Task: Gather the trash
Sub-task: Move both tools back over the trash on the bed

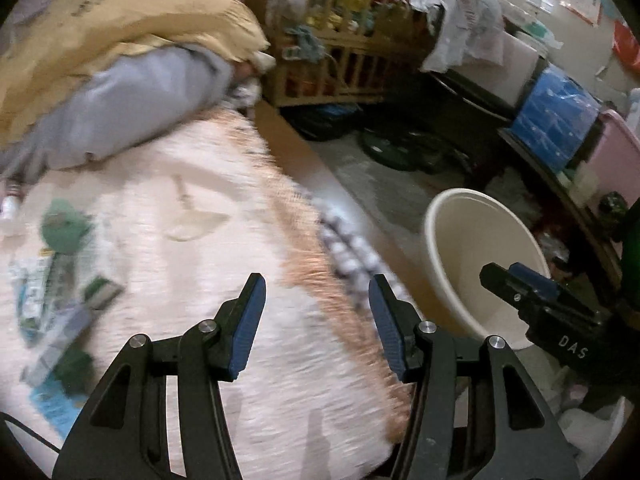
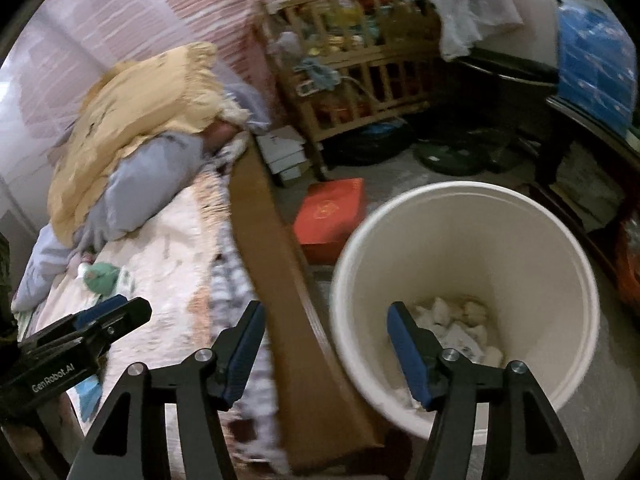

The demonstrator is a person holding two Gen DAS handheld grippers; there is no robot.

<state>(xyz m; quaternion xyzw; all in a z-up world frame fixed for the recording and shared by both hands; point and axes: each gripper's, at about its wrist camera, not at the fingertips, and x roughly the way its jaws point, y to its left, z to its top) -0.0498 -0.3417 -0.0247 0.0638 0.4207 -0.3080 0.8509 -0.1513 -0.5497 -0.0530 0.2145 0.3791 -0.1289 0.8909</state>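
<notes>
A white bucket (image 2: 464,248) stands on the floor beside the bed and holds crumpled white paper (image 2: 456,328); it also shows in the left wrist view (image 1: 476,248). Wrappers and packets (image 1: 56,276) and a green crumpled piece (image 1: 64,224) lie on the pale bedcover at the left. My left gripper (image 1: 316,300) is open and empty above the bed's edge. My right gripper (image 2: 324,320) is open and empty above the bed's wooden side rail (image 2: 272,240), next to the bucket. Each gripper shows in the other's view: the right (image 1: 516,280), the left (image 2: 116,312).
A yellow pillow (image 2: 132,120) and grey bedding (image 2: 152,176) lie at the head of the bed. A red box (image 2: 332,216) lies on the floor. A wooden crib (image 2: 360,64) full of things stands behind. A dark table with a blue package (image 1: 556,120) is at the right.
</notes>
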